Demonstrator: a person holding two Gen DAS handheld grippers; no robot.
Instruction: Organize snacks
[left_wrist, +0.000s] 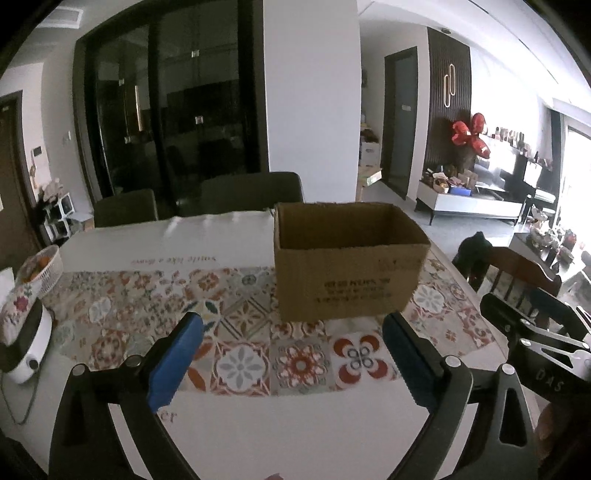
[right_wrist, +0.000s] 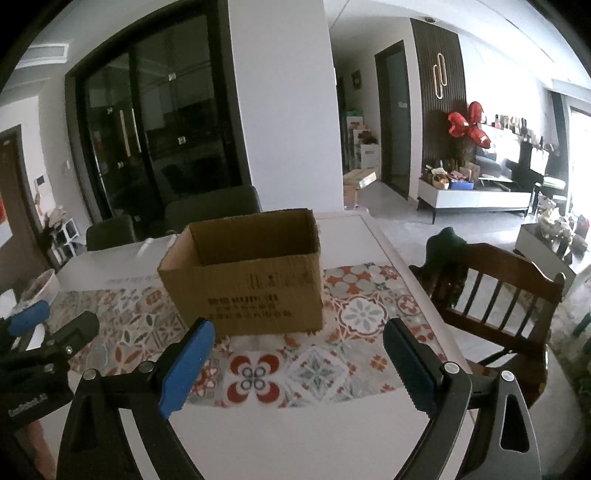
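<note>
box (right_wrist: 243, 280) print legible from right

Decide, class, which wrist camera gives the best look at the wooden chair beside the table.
The right wrist view. There the chair shows its whole slatted back and part of its seat, just off the table's right edge. The left wrist view catches only a piece of the chair back, cut off by the right gripper.

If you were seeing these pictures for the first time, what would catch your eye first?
The open cardboard box stands upright on the patterned runner, mid-table. Both grippers, left and right, gape empty before it. Red balloons glow far right.
</note>
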